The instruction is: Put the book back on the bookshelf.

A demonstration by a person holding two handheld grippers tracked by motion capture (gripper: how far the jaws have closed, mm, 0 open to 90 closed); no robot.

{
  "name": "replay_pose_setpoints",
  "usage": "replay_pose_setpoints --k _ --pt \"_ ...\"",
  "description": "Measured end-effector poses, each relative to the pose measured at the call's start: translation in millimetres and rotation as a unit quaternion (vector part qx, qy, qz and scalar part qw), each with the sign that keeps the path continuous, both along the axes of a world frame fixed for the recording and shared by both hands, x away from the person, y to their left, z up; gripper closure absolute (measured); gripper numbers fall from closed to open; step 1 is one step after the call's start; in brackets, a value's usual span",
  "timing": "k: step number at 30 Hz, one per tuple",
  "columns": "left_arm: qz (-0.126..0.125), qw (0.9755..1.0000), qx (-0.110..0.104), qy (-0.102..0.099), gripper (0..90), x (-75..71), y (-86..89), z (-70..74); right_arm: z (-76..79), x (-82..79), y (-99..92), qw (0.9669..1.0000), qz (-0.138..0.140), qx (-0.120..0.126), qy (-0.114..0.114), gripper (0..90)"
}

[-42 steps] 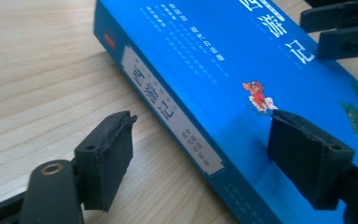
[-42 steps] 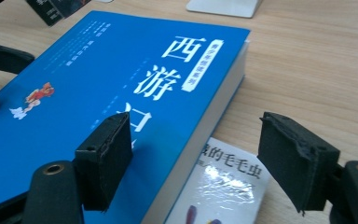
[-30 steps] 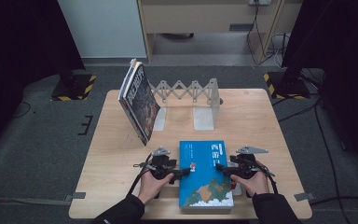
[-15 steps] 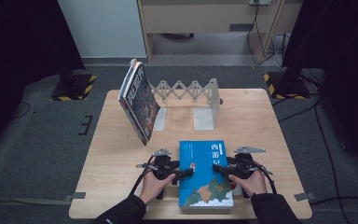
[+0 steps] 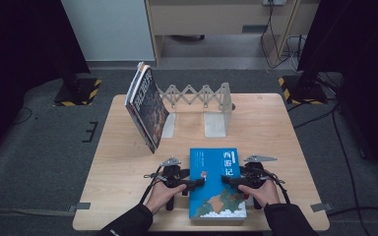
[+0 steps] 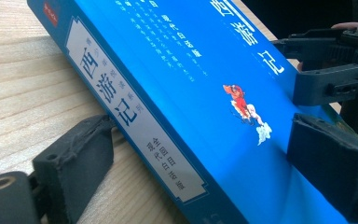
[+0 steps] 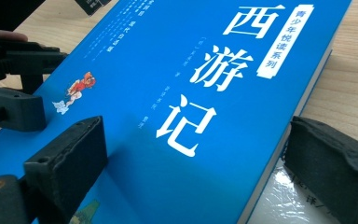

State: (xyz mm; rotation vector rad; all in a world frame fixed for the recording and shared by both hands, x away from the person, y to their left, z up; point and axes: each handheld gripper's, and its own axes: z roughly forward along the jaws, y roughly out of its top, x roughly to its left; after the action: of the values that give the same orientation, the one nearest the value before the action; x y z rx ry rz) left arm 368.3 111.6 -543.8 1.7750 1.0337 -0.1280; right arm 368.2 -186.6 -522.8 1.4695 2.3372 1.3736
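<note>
The blue book (image 5: pixel 216 184) lies flat on the table (image 5: pixel 128 162). The left gripper (image 5: pixel 197 183) and the right gripper (image 5: pixel 228 180) stand at its two sides. Their jaws have just been opening; the book's edges sit between them, not pressed.

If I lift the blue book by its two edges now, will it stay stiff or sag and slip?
The blue book looks thick, so it probably stays fairly stiff and feels heavy. Its glossy cover may slip against the pads. The soft cover could bend where the left gripper straddles the spine.

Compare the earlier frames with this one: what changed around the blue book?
Both jaws have just been opening: the left hand-held gripper and right hand-held gripper straddle the blue book's edges without pressing. Book, leaning dark book, bookend rack and hands stayed put.
</note>
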Motion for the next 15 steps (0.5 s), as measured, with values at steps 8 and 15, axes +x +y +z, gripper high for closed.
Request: replay_pose_setpoints --k 8,15 --pt "-0.002 0.9999 0.013 -0.005 0.7 -0.9 -4.5 1.3 -0.6 -0.1 -0.6 1.0 0.001 0.003 -0.001 5.6" --pt "0.007 0.9998 -0.006 0.015 9.7 2.7 2.5 0.8 -1.6 -0.1 -4.3 0.9999 -0.007 0.014 -0.001 10.7"
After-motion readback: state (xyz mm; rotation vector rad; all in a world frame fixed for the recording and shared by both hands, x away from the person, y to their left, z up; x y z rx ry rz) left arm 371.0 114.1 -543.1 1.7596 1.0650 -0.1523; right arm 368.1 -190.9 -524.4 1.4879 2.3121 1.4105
